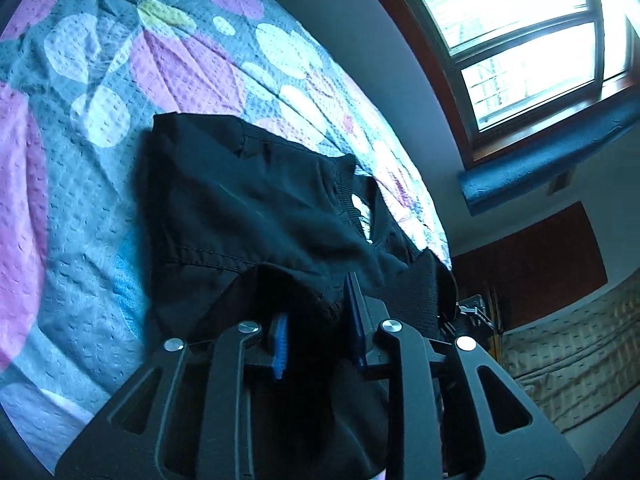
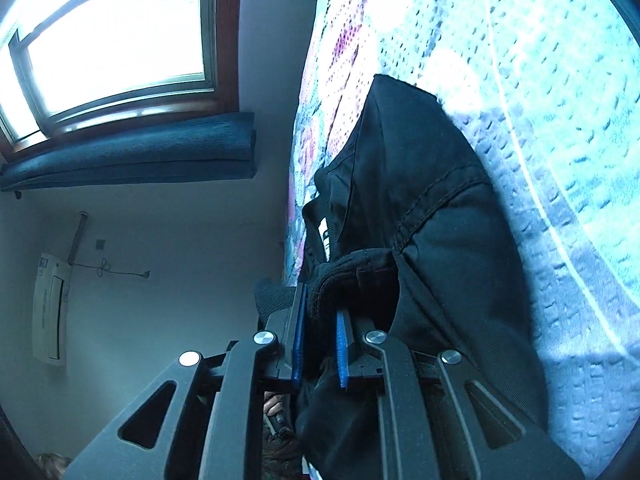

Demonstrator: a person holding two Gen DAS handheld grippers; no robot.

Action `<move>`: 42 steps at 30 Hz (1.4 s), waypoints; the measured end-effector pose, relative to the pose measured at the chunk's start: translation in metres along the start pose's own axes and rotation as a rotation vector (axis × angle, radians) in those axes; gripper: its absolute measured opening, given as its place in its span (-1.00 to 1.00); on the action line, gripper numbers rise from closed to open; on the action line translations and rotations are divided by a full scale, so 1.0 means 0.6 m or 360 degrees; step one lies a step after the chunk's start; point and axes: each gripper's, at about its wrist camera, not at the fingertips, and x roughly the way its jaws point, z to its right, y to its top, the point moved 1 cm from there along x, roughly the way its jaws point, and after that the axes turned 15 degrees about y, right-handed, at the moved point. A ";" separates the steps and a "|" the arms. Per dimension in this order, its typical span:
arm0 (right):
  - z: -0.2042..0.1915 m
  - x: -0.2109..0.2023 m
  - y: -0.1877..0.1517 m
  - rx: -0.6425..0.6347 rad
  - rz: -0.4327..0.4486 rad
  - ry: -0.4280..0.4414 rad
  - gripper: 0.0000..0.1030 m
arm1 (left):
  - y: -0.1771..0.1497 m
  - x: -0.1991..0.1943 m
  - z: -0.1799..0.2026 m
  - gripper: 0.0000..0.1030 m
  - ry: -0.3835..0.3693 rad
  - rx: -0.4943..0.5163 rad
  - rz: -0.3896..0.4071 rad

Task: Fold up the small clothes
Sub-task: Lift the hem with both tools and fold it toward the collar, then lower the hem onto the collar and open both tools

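Observation:
A small black garment (image 1: pixel 248 208) lies partly on a bed with a grey quilt (image 1: pixel 120 60) printed with pink, white and yellow spots. My left gripper (image 1: pixel 316 312) is shut on a bunched hem of the garment and lifts that edge off the quilt. In the right wrist view the same black garment (image 2: pixel 432 208) hangs against the quilt (image 2: pixel 540 80). My right gripper (image 2: pixel 322 316) is shut on a thick ribbed band of the garment between its blue pads (image 2: pixel 342 344). A white label (image 2: pixel 325 236) shows inside the garment.
A bright window (image 1: pixel 520 32) with a brown frame is beyond the bed. A blue rolled cushion (image 2: pixel 132 152) sits on the sill. A white wall unit (image 2: pixel 50 316) hangs below. A light padded surface (image 1: pixel 572 356) lies at lower right.

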 end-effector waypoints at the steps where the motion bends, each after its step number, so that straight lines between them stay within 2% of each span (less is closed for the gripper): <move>1: 0.001 0.002 0.000 -0.0007 -0.0010 0.0013 -0.66 | -0.004 -0.008 0.001 -0.42 -0.0005 -0.0002 0.0013; 2: -0.004 -0.001 -0.001 -0.0030 -0.0014 0.0013 -0.61 | -0.004 -0.017 0.001 -0.40 -0.0009 -0.0005 0.0029; 5: -0.013 -0.012 0.000 -0.0088 0.0005 0.0023 -0.38 | 0.000 -0.046 -0.009 -0.13 0.0047 -0.0014 0.0130; 7: -0.021 -0.022 -0.004 -0.0135 0.0015 0.0005 -0.34 | 0.004 -0.066 -0.017 -0.06 0.0089 0.0003 0.0185; 10: -0.050 -0.031 -0.011 -0.0312 -0.0009 -0.0183 -0.25 | 0.008 -0.080 -0.023 -0.02 0.0158 0.0061 0.0201; 14: -0.079 -0.027 -0.010 -0.0470 -0.0049 -0.0327 -0.23 | 0.011 -0.071 0.010 0.14 0.0273 0.0304 0.0182; 19: -0.095 0.003 0.013 -0.0632 -0.0124 -0.0490 -0.21 | 0.023 -0.017 0.066 0.29 0.0465 0.0668 0.0150; 22: -0.099 0.031 0.026 -0.0714 -0.0190 -0.0597 -0.21 | 0.035 0.024 0.076 0.30 0.0480 0.0756 0.0059; 26: -0.104 0.049 0.044 -0.0754 -0.0229 -0.0590 -0.12 | 0.053 0.066 0.079 0.30 0.0456 0.0778 -0.0053; 30: -0.104 0.070 0.049 -0.0818 -0.0306 -0.0631 -0.12 | 0.065 0.087 0.065 0.30 0.0408 0.0725 -0.0130; 31: -0.106 0.075 0.047 -0.0833 -0.0320 -0.0628 -0.11 | 0.068 0.090 0.063 0.30 0.0404 0.0709 -0.0139; 35: -0.108 0.084 0.047 -0.0860 -0.0363 -0.0586 0.15 | 0.074 0.102 0.052 0.30 0.0380 0.0666 -0.0179; 42: -0.108 0.091 0.051 -0.0866 -0.0393 -0.0626 0.16 | 0.065 0.113 0.061 0.30 0.0431 0.0721 -0.0169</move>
